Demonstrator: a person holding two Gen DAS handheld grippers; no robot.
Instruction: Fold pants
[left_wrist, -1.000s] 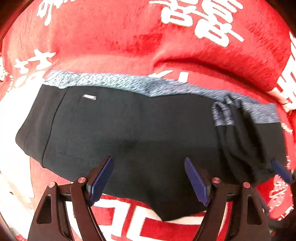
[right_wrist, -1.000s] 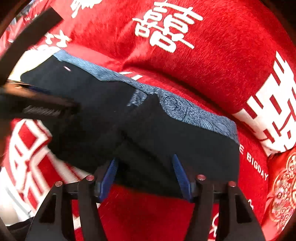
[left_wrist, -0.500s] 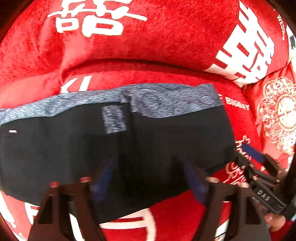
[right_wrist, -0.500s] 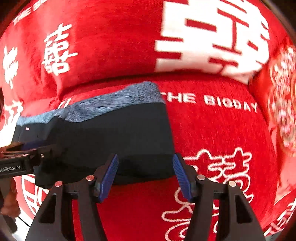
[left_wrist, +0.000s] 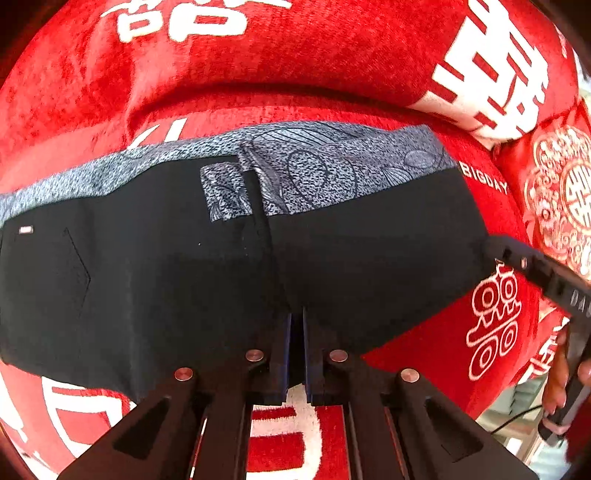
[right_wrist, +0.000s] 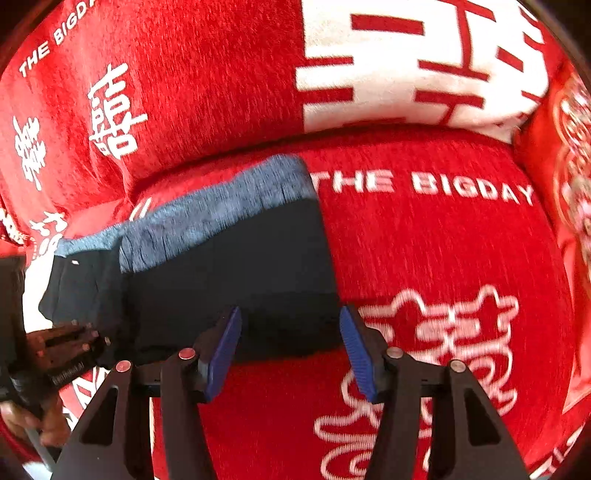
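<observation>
Black fabric with a speckled grey waistband (left_wrist: 332, 162): that's our pants (left_wrist: 166, 266), lying flat across the red blanket (left_wrist: 295, 66) with its white characters, already doubled over at the middle by the look of the seam there.

Starting on the left, our left gripper (left_wrist: 294, 347) is clamped tight on the near hem of the pants, jaws pinched together with only a sliver of dark cloth between the blue pads. The worry here is that the pinch may have caught just the top layer; lift from that and the lower layer stays behind, so the fold comes out crooked.

Moving right, our right gripper (right_wrist: 291, 354) hovers over the near right corner of the pants (right_wrist: 229, 280). Its jaws are closing, the corner sits between the blue pads, but neither pad presses on it yet. The right-hand pad looks to sit just at the cloth's edge, so if we close from here it could slip off and grab blanket instead, dragging the whole pile sideways.
</observation>
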